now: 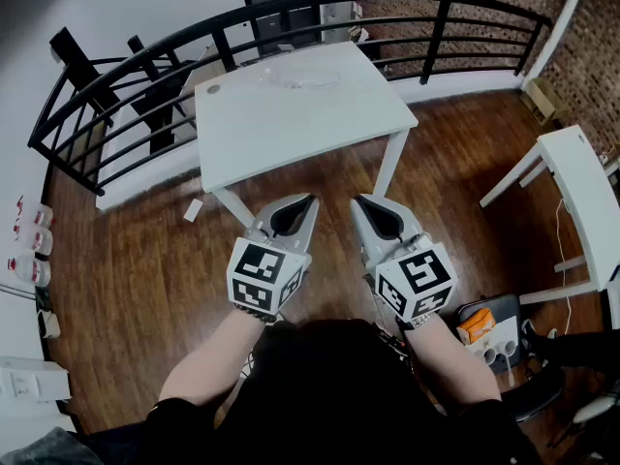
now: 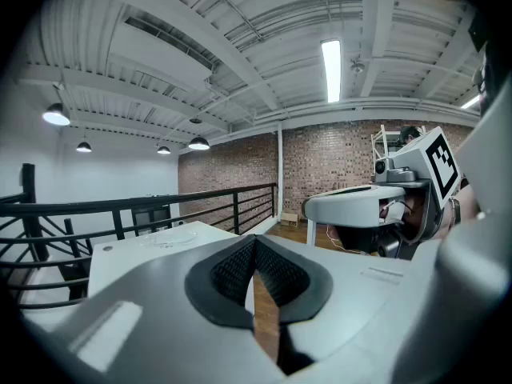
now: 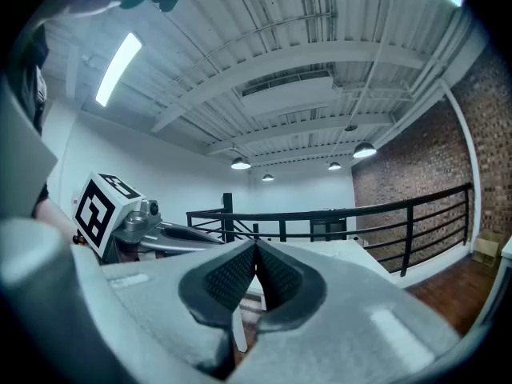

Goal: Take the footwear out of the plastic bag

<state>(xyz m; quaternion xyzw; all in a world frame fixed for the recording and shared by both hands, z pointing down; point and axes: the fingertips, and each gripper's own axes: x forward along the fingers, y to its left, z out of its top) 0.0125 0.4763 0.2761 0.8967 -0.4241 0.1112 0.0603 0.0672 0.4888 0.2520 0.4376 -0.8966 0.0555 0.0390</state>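
A clear plastic bag (image 1: 300,79) lies flat on the far part of the white table (image 1: 291,124); I cannot make out any footwear in it. The bag (image 2: 168,240) shows faintly in the left gripper view too. My left gripper (image 1: 311,200) and right gripper (image 1: 356,201) are held side by side over the wooden floor, just short of the table's near edge, both pointing toward the table. Both are shut with nothing between the jaws. In the left gripper view the tips (image 2: 254,238) meet, and in the right gripper view the tips (image 3: 256,245) meet as well.
A black curved railing (image 1: 291,13) runs behind the table, with dark chairs (image 1: 77,61) beyond it. A second white table (image 1: 581,192) stands at the right. An orange object and a white power strip (image 1: 484,329) lie on the floor at the lower right. Bottles (image 1: 29,245) stand at the left.
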